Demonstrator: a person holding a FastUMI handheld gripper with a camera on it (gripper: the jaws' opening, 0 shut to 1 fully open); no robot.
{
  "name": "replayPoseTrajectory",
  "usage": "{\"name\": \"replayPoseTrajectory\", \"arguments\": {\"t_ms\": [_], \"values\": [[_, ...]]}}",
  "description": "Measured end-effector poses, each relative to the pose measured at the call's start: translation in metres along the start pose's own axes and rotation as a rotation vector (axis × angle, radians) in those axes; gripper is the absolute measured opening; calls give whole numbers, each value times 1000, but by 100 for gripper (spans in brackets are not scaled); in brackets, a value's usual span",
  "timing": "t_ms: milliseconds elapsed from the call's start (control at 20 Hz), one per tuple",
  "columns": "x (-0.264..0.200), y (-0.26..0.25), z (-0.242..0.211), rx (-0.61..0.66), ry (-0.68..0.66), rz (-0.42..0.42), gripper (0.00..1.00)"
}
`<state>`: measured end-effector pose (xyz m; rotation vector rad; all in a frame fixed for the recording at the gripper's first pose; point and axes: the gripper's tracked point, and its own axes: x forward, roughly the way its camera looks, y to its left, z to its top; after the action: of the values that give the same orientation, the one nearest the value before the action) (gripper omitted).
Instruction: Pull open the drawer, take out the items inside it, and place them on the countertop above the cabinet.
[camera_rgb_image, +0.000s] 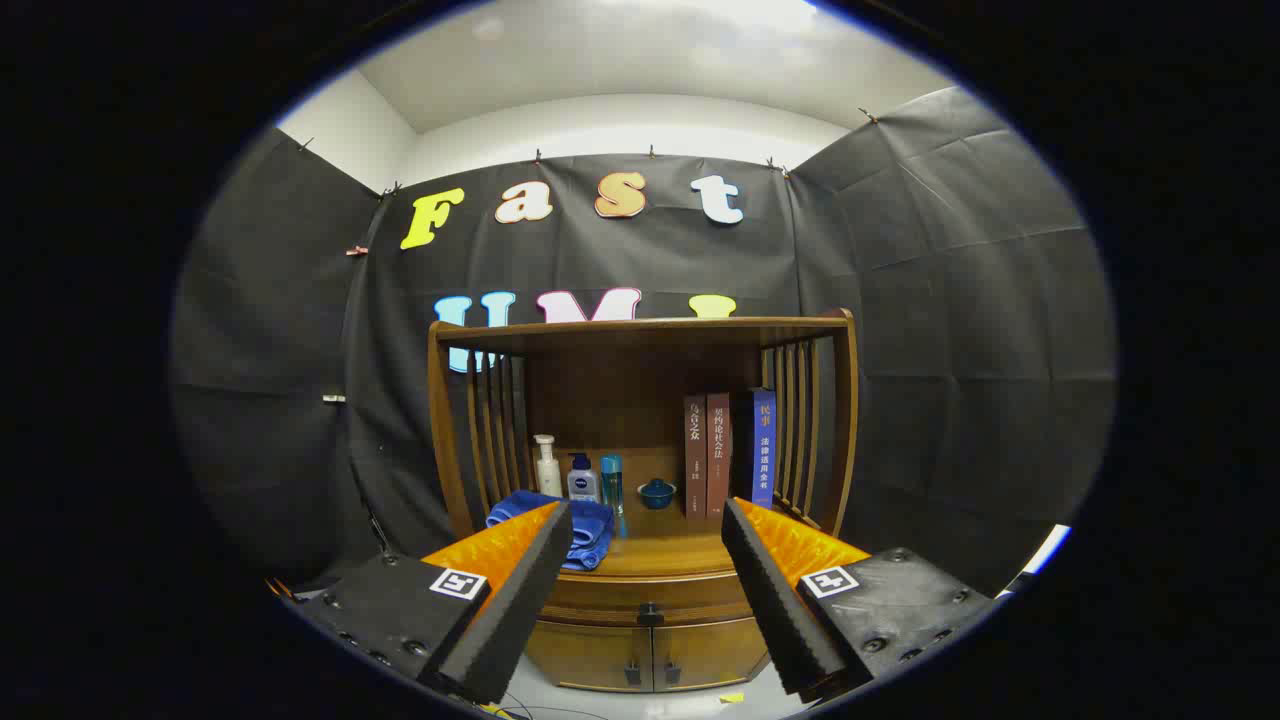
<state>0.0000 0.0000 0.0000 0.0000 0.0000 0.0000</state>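
**Open tongs in front of the cabinet**

The gripper (647, 530) is wide open and holds nothing. Between its fingers, further ahead, sits the shut drawer (650, 597) with a small dark knob (650, 615). Above it is the countertop (665, 550). A blue towel (590, 530), three bottles (580, 472), a little blue bowl (657, 492) and some books (730, 450) sit there.
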Motion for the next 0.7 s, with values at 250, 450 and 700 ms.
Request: {"name": "replayPoseTrajectory", "arguments": {"t_ms": [250, 450, 700], "values": [[0, 1, -1, -16, 10, -3, 99], [-2, 5, 4, -19, -1, 5, 99], [-3, 6, 4, -23, 0, 8, 99]]}}
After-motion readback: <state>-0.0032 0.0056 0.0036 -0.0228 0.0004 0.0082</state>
